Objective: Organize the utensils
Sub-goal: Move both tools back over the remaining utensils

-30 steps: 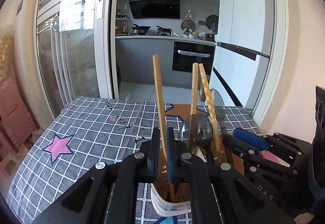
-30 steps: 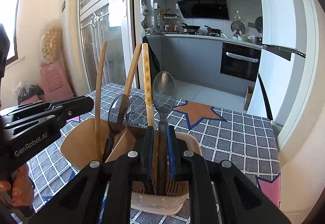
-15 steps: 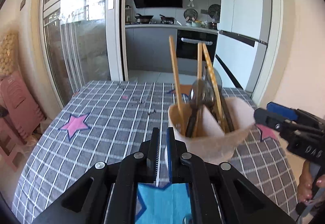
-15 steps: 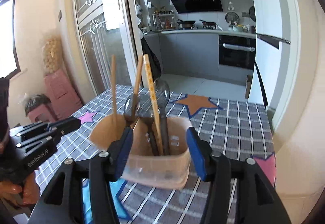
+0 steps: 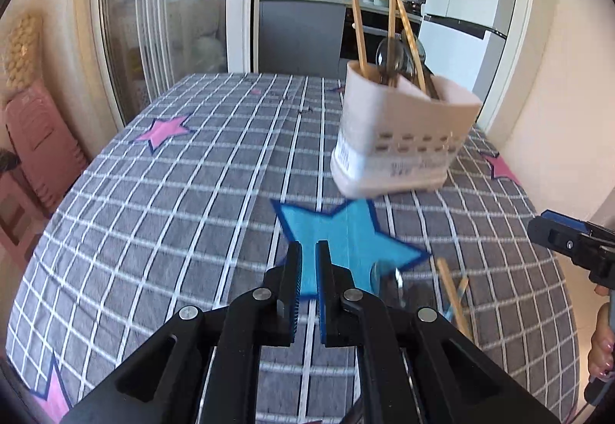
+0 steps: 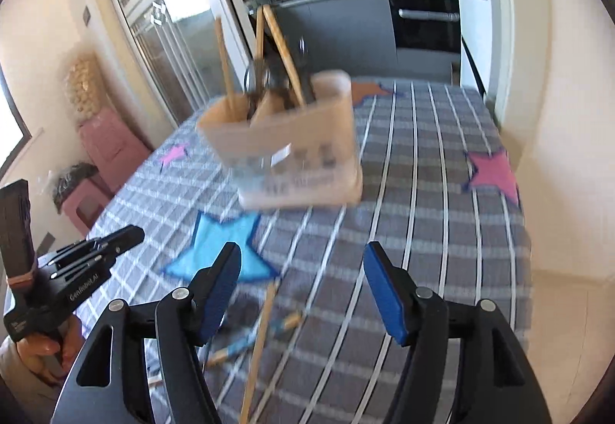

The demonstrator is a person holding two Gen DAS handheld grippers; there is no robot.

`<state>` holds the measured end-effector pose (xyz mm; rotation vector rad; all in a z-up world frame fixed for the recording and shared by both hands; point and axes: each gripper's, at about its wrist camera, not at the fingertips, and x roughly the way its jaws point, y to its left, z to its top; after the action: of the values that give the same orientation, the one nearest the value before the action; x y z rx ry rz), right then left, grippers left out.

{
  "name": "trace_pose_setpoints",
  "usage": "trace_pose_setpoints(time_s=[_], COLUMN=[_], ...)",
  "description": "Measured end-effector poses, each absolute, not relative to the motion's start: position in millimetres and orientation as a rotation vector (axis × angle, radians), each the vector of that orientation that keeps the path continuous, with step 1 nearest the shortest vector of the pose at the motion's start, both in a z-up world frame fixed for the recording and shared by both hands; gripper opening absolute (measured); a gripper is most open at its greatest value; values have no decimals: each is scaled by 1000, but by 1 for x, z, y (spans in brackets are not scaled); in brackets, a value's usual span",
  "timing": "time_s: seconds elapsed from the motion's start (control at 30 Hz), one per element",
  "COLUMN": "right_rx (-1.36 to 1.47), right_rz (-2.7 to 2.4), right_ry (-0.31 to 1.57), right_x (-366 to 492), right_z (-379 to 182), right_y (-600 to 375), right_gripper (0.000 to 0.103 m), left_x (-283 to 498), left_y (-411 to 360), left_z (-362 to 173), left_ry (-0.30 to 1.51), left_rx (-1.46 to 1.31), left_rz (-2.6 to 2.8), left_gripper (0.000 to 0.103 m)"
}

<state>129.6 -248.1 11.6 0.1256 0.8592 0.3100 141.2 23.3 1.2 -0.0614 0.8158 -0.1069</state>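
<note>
Both claws pulled back from utensil holder (image 5: pixel 399 139), right claw (image 6: pixel 301 283) opening, empty

utensil holder (image 5: pixel 399 139) on tablecloth (image 5: pixel 173 193), seemingly behind chopsticks (image 6: pixel 261 343).

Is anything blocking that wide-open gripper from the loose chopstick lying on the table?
Nothing visible does. The right gripper, its jaws opening and empty, hangs over the chopstick on the checked tablecloth; the utensil holder stands farther back.
</note>
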Motion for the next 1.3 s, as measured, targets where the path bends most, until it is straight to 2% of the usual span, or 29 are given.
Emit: trace_pose_setpoints(time_s=[0.03, 0.07, 0.1, 0.3, 0.4, 0.83, 1.3], right_rx=[126, 126, 129, 137, 150, 92, 51], right_rz=[309, 308, 305, 292, 283, 251, 219], right_ry=[876, 889, 898, 959, 988, 1125, 1178], right_x=[125, 120, 115, 94, 87, 74, 89], right_z=[7, 4, 0, -18, -29, -50, -53], right_y=[-248, -247, -246, -245, -247, -233, -215], right_gripper=[72, 73, 74, 82, 91, 92, 92], left_x=[136, 132, 128, 109, 101, 84, 90], left_y=[25, 26, 28, 36, 37, 27, 22], left_z=[-3, -7, -10, -26, -36, -55, -60], left_ry=[825, 836, 848, 873, 895, 961, 1024], left_rx=[-63, -64, -66, -55, -43, 19, 21], left_rz=[-105, -104, -99, -73, -66, -106, -148], left_gripper=[50, 73, 103, 103, 103, 103, 103])
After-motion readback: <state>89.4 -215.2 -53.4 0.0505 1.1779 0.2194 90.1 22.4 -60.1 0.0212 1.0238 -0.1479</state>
